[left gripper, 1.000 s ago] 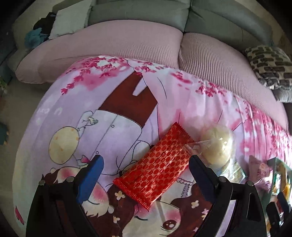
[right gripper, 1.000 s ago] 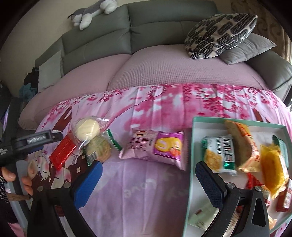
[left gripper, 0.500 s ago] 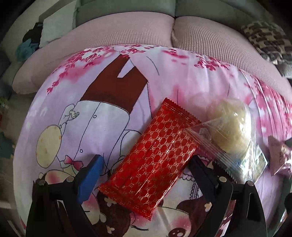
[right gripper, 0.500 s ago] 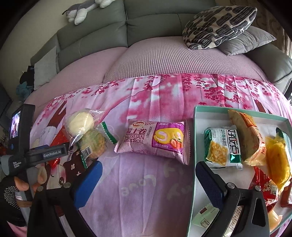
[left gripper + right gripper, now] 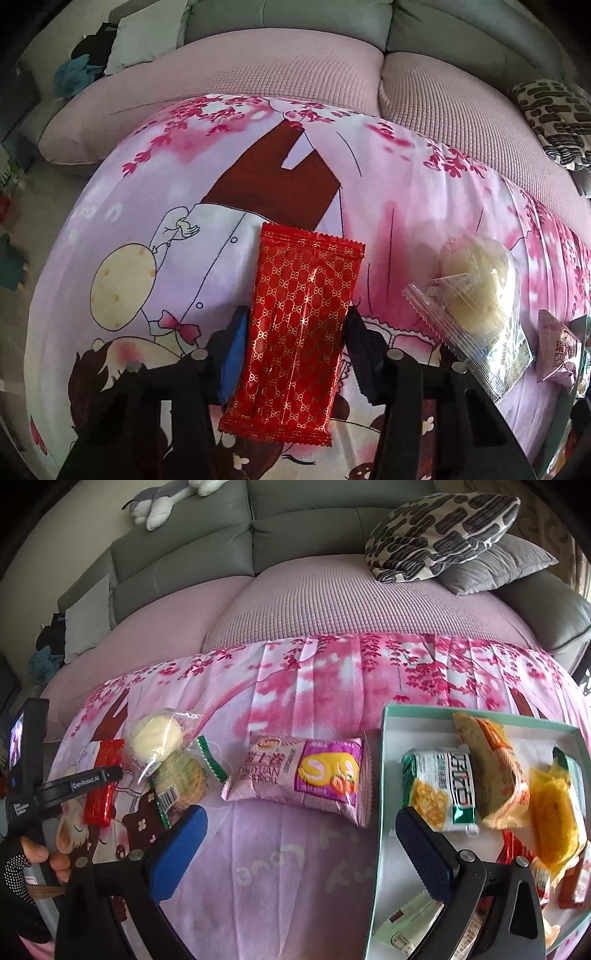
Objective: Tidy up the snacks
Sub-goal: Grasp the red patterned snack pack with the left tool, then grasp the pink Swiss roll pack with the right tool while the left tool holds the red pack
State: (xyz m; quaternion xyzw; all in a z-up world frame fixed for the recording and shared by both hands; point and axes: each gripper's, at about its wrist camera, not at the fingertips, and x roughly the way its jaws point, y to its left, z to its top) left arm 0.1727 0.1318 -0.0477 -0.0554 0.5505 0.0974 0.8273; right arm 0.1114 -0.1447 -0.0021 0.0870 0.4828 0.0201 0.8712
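Left tongs: the left tongs (image 5: 295, 354) have just been closing, and now both pads press on the long sides of the red foil snack packet with a gold lattice pattern (image 5: 301, 325), in the lower middle of the left wrist view.
Red packet: it stands lengthwise between the pads, its far end pointing to the top of the frame. In the right wrist view it shows at the far left (image 5: 103, 779), under the black bar of the left tongs (image 5: 79, 782).
Right tongs: the right tongs (image 5: 299, 853) are wide apart, with nothing between the pads, over the pink cartoon-print cloth (image 5: 277, 867).
Clear bag: a transparent bag with a pale round bun (image 5: 476, 288) lies at the right of the red packet, apart from it.
Pink pack: a pink roll-cake pack with a yellow picture (image 5: 299, 775) lies in the middle of the right wrist view, just beside the box.
Box: a shallow white box with a green rim (image 5: 384, 775) at the right holds several snack packs, among them a green and white cracker pack (image 5: 439, 790).
Hand: a person's gloved hand (image 5: 22, 864) holds the handle at the lower left.
Background: a grey sofa (image 5: 303, 531) is at the top.
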